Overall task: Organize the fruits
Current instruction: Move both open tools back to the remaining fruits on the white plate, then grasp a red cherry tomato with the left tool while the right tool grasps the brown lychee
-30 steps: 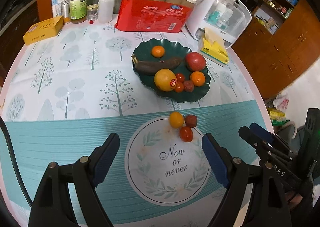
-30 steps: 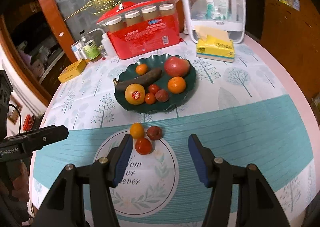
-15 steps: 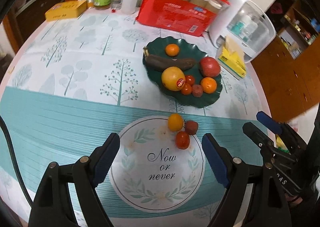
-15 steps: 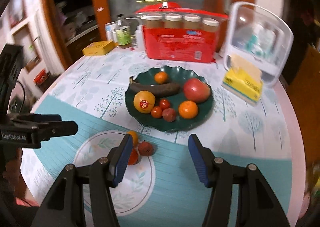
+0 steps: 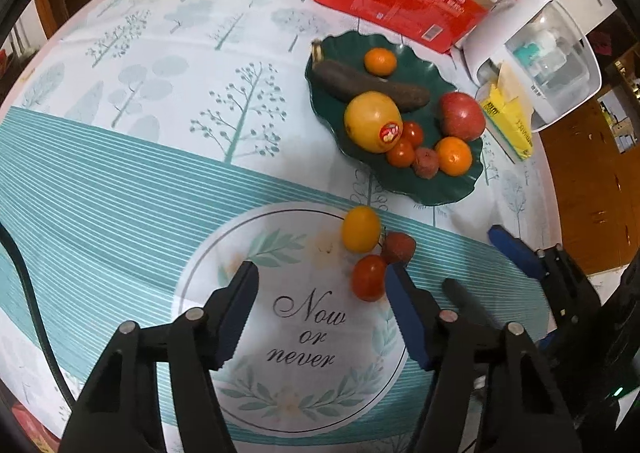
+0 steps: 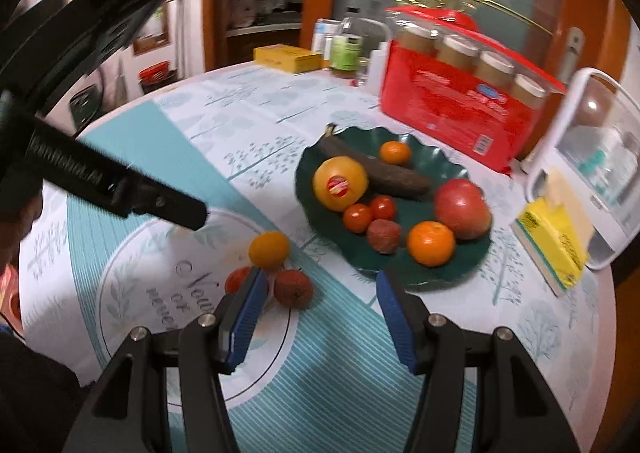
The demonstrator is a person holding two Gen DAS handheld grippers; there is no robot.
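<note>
Round tabletop (image 5: pixel 120 181) under a tree-print cloth, crowded at the back with jars and boxes. Green plate (image 5: pixel 440 189) already heaped with fruit; three strays just beside its rim: yellow fruit (image 5: pixel 361 228), lychee (image 6: pixel 293 287), tomato (image 5: pixel 369 277). Right gripper (image 6: pixel 318 307) spread wide, nearing the lychee, presumably to plate it. Left gripper (image 5: pixel 320 307) likewise spread, empty, waiting alongside.

Both hand-held grippers nearer loose fruits (image 6: pixel 280 273).

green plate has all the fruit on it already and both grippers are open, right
Not all: three fruits lie off the green plate on the tablecloth, as the left wrist view shows: a yellow-orange fruit, a tomato and a lychee. The left gripper and right gripper are both open.
</note>
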